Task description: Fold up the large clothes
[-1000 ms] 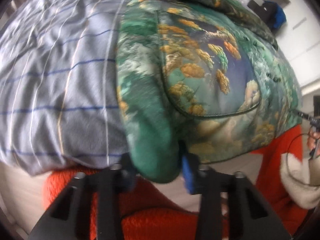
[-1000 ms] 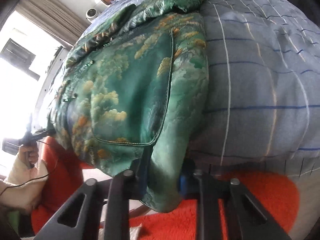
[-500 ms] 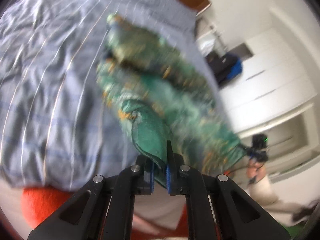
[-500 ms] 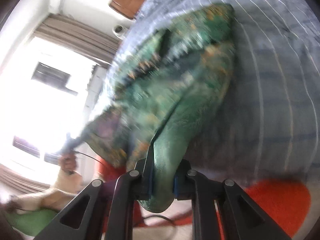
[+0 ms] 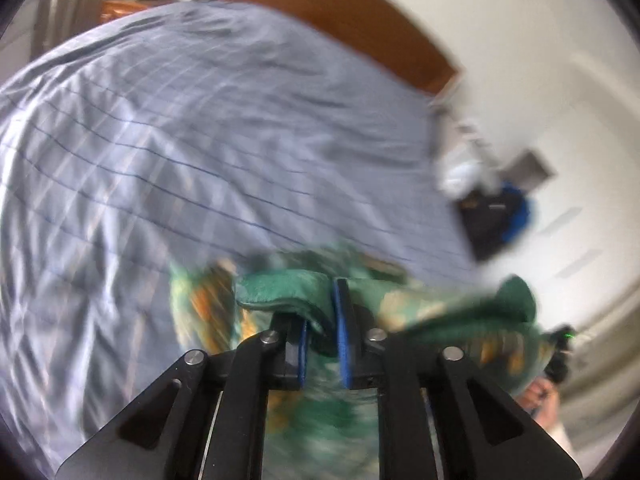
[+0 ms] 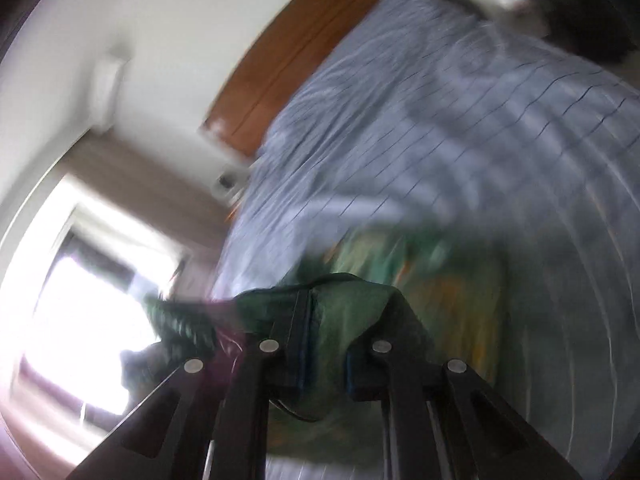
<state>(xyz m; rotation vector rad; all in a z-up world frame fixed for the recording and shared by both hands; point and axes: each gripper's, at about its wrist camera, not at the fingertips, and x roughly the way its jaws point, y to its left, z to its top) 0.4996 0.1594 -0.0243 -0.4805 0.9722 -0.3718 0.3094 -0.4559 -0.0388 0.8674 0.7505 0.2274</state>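
Note:
A green patterned garment (image 5: 280,292) with orange and cream print is lifted above the bed. My left gripper (image 5: 322,320) is shut on a fold of its green edge, and the cloth hangs down below the fingers and stretches right. My right gripper (image 6: 324,320) is shut on another green edge of the same garment (image 6: 420,280), which drapes below and to the right. Both views are motion-blurred.
The bed has a blue-grey striped cover (image 5: 200,140) and a brown wooden headboard (image 5: 320,28). A dark and blue bag (image 5: 496,216) stands by the white wall at the right. A bright window (image 6: 80,280) lies to the left in the right wrist view.
Both grippers have lifted the garment's lower edge up off the bed's near end and carried it forward toward the headboard. The red rug has dropped out of view.

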